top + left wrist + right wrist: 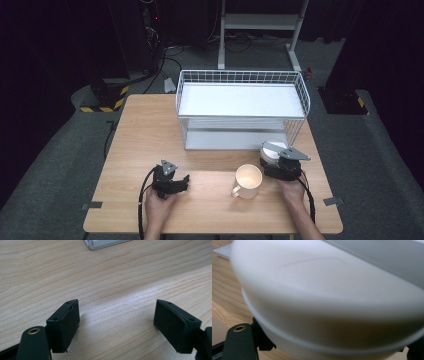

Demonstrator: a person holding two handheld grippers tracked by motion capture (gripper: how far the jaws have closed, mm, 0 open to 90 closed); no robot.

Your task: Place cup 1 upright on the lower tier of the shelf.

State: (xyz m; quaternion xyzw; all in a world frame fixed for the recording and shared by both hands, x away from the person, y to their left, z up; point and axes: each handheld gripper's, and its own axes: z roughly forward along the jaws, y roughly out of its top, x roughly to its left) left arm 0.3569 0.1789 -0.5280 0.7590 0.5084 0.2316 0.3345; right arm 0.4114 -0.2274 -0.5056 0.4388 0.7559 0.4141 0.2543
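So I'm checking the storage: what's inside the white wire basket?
The white wire basket holds a flat white shelf board, with nothing visible on it. A lower white base shows beneath; the space between is partly covered.

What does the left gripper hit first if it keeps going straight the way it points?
Probably bare table: the left gripper, jaws open and empty, points down across the wood. The corner of the white basket lies further on; depth is unclear.
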